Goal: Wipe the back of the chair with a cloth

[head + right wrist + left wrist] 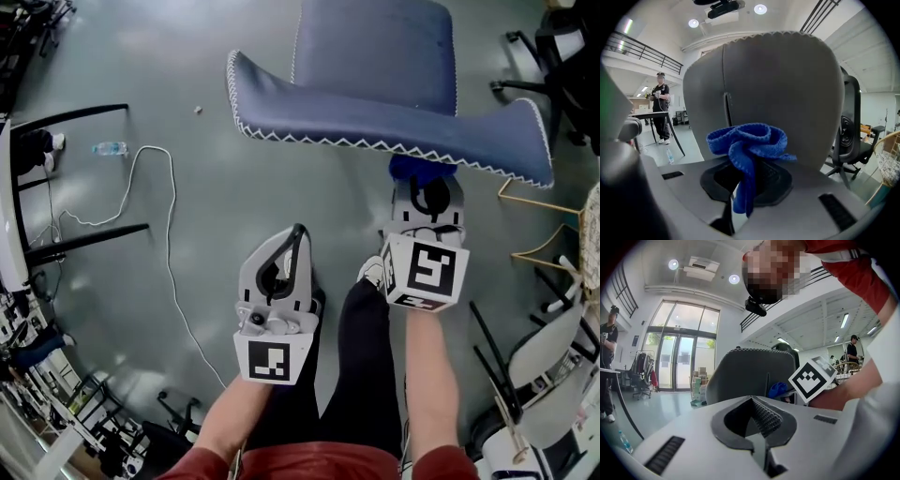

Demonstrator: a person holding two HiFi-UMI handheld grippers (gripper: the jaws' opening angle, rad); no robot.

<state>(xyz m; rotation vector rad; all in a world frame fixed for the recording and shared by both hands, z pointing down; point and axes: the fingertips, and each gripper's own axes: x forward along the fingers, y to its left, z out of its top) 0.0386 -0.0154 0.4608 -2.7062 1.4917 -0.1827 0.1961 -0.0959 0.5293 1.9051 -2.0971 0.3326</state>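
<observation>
Your right gripper (424, 186) has its jaws closed on a blue cloth (746, 140) (a nubby knitted weave, bunched into a loose loop above the pads, with one tail hanging down between them). The cloth sits right in front of the chair (778, 79), low on the rear of its backrest. It looks to be touching that surface, though the right gripper view does not show the contact line clearly. From there the backrest is a broad, smooth, rounded shell with a vertical seam left of centre and a scalloped top edge.

In the head view the chair is blue-grey. Its backrest curves like a shallow wing, trimmed along the rim with white zigzag stitching (375, 142), and only a small blue patch of cloth peeks out beneath it, just above your right gripper.

Your left gripper (296, 234) is held lower and to the left, well apart from the chair. Its jaws are pressed together with nothing between them, the ribbed pads meeting along one seam in the left gripper view.

The floor (206, 84) is glossy grey. A thin white cable (167, 234) snakes across it, and a clear plastic bottle (110, 148) lies on its side near the cable's far end.
</observation>
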